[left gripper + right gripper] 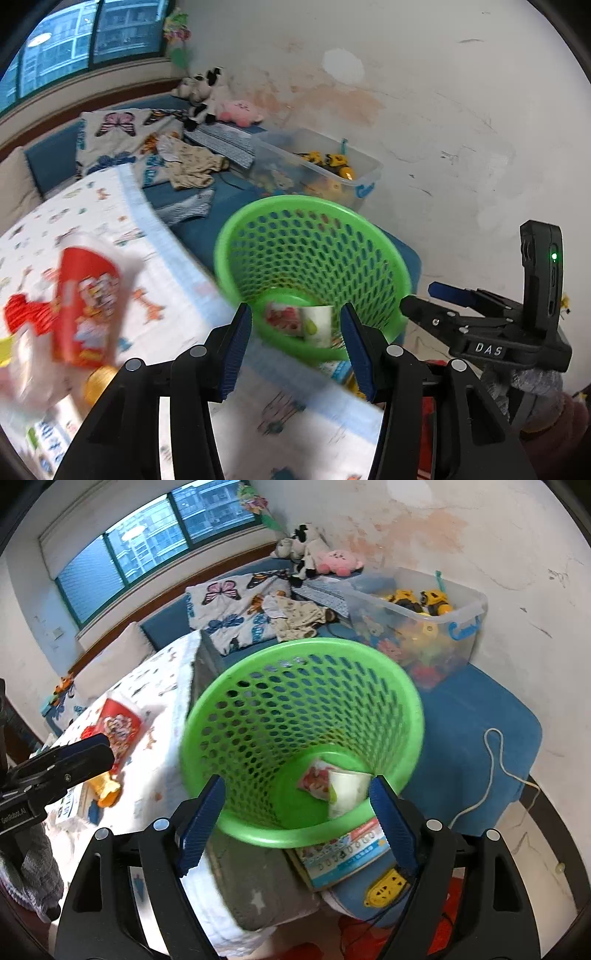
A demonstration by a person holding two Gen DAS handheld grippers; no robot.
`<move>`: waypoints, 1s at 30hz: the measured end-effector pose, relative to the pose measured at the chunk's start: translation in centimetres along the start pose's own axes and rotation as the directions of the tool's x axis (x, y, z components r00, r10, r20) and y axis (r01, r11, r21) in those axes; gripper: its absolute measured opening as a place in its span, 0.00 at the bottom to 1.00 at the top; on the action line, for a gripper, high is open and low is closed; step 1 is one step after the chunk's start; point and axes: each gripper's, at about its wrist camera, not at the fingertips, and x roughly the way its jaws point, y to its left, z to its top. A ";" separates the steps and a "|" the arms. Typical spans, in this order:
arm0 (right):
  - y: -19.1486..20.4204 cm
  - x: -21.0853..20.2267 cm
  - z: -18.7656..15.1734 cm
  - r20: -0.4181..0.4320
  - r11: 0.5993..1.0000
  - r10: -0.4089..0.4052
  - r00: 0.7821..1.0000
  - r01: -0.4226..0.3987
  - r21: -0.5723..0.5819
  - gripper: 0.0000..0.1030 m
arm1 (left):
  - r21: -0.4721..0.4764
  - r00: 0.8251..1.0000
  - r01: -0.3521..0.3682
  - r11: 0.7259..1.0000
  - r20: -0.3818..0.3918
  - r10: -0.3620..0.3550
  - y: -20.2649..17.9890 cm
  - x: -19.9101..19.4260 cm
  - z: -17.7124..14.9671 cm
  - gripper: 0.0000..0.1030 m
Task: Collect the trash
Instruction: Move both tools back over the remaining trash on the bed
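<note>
A green mesh wastebasket (314, 236) (295, 709) stands beside the bed. A crumpled white and red wrapper (303, 321) (332, 782) lies at its bottom. A red snack packet (86, 306) (120, 723) and a yellow item (96, 382) (107, 792) lie on the patterned bed cover (177, 295). My left gripper (295, 347) is open and empty above the bed's edge, facing the basket. My right gripper (295, 819) is open and empty, just above the basket's near rim. The right gripper shows in the left wrist view (436, 299).
A clear toy bin (424, 620) stands behind the basket on a blue mat (480, 731). A booklet (343, 853) and a yellow power strip (388, 886) lie under the basket's near side. Clothes and plush toys lie along the window seat.
</note>
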 end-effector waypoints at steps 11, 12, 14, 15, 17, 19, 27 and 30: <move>6.8 0.3 -0.9 -0.019 0.988 0.103 0.995 -0.104 -0.112 0.81 | -0.099 0.984 -0.170 0.981 0.046 0.175 4.6 -6.8 -4.9 0.53; 7.4 0.4 -1.0 -0.023 0.986 0.111 0.994 -0.113 -0.123 0.81 | -0.115 0.980 -0.189 0.975 0.049 0.195 5.3 -7.6 -5.5 0.54; 8.7 0.6 -1.2 -0.033 0.981 0.131 0.991 -0.134 -0.143 0.81 | -0.144 0.971 -0.225 0.964 0.052 0.234 6.6 -8.9 -6.5 0.57; 9.4 0.7 -1.3 -0.037 0.977 0.142 0.989 -0.146 -0.155 0.81 | -0.158 0.965 -0.245 0.957 0.054 0.256 7.2 -9.5 -7.0 0.57; 10.6 0.8 -1.5 -0.045 0.970 0.159 0.986 -0.165 -0.176 0.81 | -0.194 0.956 -0.272 0.942 0.054 0.287 8.7 -10.8 -8.2 0.57; 11.9 1.1 -1.7 -0.055 0.963 0.177 0.983 -0.185 -0.198 0.81 | -0.232 0.947 -0.297 0.926 0.053 0.317 10.1 -11.9 -9.1 0.58; 16.1 1.6 -2.7 -0.098 0.930 0.235 0.967 -0.253 -0.265 0.81 | -0.396 0.895 -0.407 0.823 0.006 0.446 16.7 -16.1 -13.7 0.58; 18.0 1.7 -3.8 -0.129 0.908 0.260 0.957 -0.288 -0.304 0.81 | -0.453 0.880 -0.427 0.782 -0.009 0.475 18.6 -17.4 -15.2 0.58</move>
